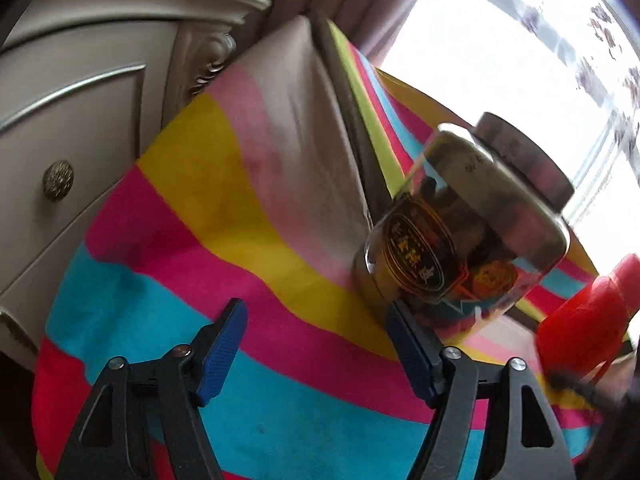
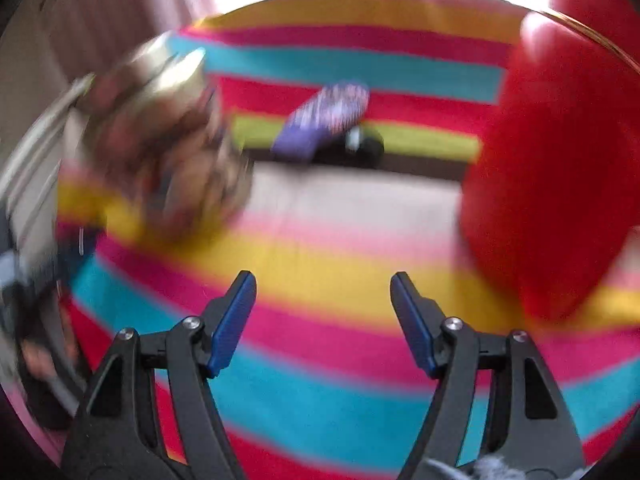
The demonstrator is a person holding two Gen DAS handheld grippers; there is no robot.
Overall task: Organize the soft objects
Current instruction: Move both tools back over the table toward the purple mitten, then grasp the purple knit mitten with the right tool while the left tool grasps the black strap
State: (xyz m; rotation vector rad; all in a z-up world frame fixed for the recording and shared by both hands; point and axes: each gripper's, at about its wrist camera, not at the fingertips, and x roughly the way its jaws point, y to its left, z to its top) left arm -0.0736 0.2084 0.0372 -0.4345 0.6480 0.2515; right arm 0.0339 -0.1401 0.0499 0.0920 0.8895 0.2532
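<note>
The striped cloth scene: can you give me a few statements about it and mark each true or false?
1. The left gripper holds the glass jar. False: its jaws stand open with nothing between them.
2. The jar has a dark lid. True.
3. The striped cloth is plain white. False: it has bands of yellow, pink, blue and red.
4. A red object lies to the right of the right gripper. True.
5. The right gripper is open and empty. True.

Striped cloth (image 1: pixel 224 216) in pink, yellow, turquoise and red; red object (image 2: pixel 560 184); blue-padded fingers (image 2: pixel 234 320).
</note>
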